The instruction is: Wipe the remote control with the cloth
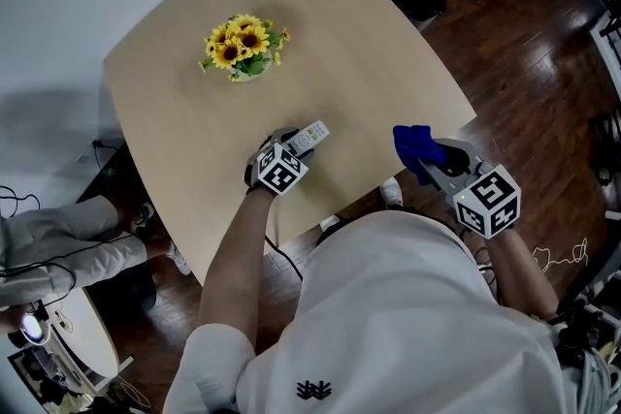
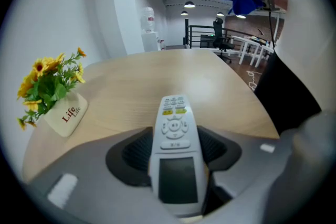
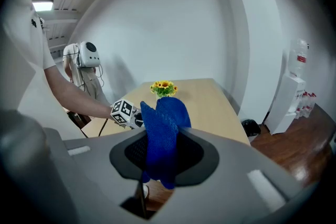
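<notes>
**Remote and cloth held in 2 hand-held grippers at a table**

A pale wood-grain table (image 1: 194, 111) with rounded corners and a smooth matt top fills the middle of the head view. On its far left part stands a bunch of yellow sunflowers (image 1: 243, 44) with green leaves, set in a small white pot (image 2: 65, 113) with soft, rounded edges and red and black lettering.

Nearer the front edge, the left gripper (image 1: 294, 146), a grey moulded shell with black ribbed pads and a cube of black-and-white square markers, is clamped on the remote control (image 2: 176, 128). The pads press its 2 long sides. The remote is a slim, white, hard plastic bar with a dark rectangular screen at the held end, then round white keys and 2 yellow keys toward the free end, which points out across the tabletop. Whether that end touches the wood cannot be told.

To the right, well apart from the remote and off the table's edge, the right gripper (image 3: 164, 153) is closed on the cloth (image 1: 415, 146), a deep blue, nubbly woven piece. It is pinched between the pads, with 2 rounded folds standing above them and a short tail hanging below. Under this gripper lies a dark, glossy plank floor (image 1: 543, 63).
</notes>
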A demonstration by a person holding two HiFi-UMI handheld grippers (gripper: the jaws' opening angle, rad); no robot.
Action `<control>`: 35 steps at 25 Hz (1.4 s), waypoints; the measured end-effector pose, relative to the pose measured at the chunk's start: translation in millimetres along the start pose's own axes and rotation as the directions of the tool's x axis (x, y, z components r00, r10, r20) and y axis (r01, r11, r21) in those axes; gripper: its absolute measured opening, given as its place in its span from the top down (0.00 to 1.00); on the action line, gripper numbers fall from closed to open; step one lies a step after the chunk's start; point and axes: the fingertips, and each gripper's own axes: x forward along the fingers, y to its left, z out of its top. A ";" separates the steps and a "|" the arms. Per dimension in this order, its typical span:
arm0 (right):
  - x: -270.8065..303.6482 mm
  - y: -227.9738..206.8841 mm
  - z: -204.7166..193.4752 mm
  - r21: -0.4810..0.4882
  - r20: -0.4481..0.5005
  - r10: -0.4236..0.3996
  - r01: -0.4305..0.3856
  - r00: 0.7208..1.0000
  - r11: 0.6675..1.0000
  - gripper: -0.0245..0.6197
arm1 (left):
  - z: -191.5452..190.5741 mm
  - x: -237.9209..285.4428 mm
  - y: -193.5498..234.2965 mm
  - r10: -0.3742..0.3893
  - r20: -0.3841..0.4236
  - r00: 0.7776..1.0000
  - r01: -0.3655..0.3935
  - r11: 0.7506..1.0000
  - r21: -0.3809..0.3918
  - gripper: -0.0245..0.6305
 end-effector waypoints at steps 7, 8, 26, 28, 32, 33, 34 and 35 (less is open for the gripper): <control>1.3 -6.4 -2.2 -0.001 -0.014 0.019 -0.019 1.000 1.000 0.83 | -1.4 3.6 2.0 0.001 -0.012 1.000 -0.001 1.000 -0.016 0.53; 3.1 -7.4 -1.8 -0.003 -0.015 0.027 -0.027 1.000 1.000 0.83 | -1.2 2.5 3.0 0.006 -0.012 1.000 -0.007 1.000 -0.021 0.53; 29.3 -13.4 -6.0 -0.127 -0.015 0.383 -0.381 0.924 0.916 0.83 | 44.5 -156.5 -88.1 0.465 0.101 0.880 -0.311 0.722 -0.618 0.53; 33.8 -12.2 -13.8 -0.158 -0.035 0.425 -0.425 0.905 0.892 0.83 | 51.4 -169.6 -113.1 0.497 0.080 0.864 -0.343 0.698 -0.629 0.53; 39.5 -5.7 -26.1 -0.195 -0.057 0.474 -0.475 0.879 0.858 0.83 | 75.2 -186.7 -151.1 0.536 0.107 0.837 -0.345 0.670 -0.657 0.53; 38.2 -2.4 -28.0 -0.201 -0.058 0.479 -0.480 0.876 0.854 0.83 | 81.1 -189.3 -157.5 0.540 0.122 0.832 -0.335 0.667 -0.666 0.53; 35.1 1.4 -29.3 -0.207 -0.055 0.481 -0.482 0.875 0.852 0.83 | 87.0 -191.9 -163.5 0.543 0.141 0.828 -0.322 0.666 -0.673 0.53; 30.9 5.1 -30.1 -0.213 -0.051 0.482 -0.481 0.875 0.850 0.83 | 92.7 -194.3 -169.1 0.545 0.161 0.823 -0.311 0.669 -0.675 0.53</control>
